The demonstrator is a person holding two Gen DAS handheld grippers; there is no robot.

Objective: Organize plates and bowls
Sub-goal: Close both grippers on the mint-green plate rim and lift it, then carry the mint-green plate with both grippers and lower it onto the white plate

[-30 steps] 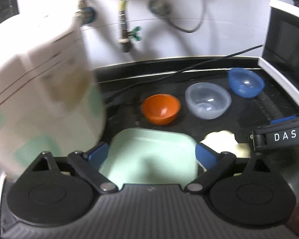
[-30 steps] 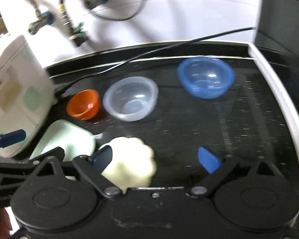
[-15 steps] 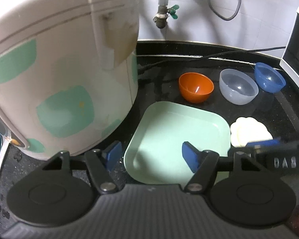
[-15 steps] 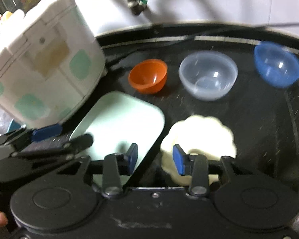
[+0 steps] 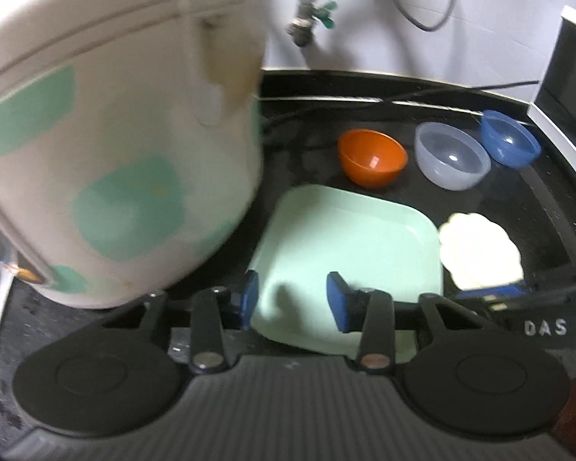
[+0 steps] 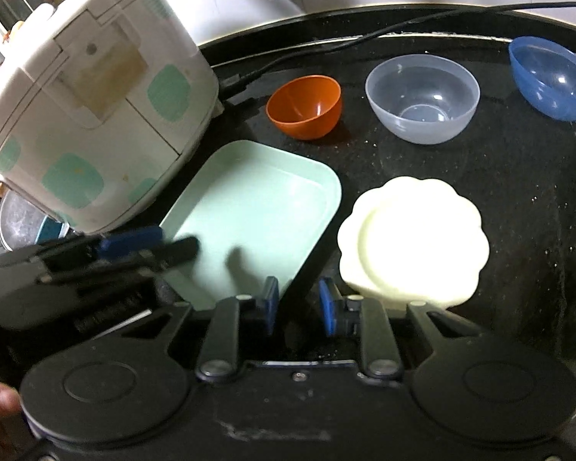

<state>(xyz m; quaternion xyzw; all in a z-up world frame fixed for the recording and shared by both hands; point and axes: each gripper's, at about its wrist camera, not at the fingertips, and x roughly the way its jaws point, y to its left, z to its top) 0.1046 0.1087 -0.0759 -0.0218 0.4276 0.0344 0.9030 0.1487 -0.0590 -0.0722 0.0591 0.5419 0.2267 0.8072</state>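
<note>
Just left of the green plate (image 6: 257, 199), very close to its side: a big rice cooker (image 6: 88, 96).

At the near left corner of the green plate: the left gripper (image 5: 292, 301), half shut, just been closing, with the plate's corner between the blue pads but no squeeze yet.

At the near right corner of the green plate: the right gripper (image 6: 298, 299), almost together, also just been closing, one pad over the plate's rim, the other over bare black counter (image 6: 518, 192), clamped on nothing.

Just right of the green plate, not touching it: the cream flower plate (image 6: 411, 238), closest to the right gripper.

Behind the green plate, in a row: orange bowl (image 6: 305, 105), clear bowl (image 6: 422, 96), blue bowl (image 6: 551, 77).

Looks like a two-handed pick-up of the green plate, one gripper at each near corner.
</note>
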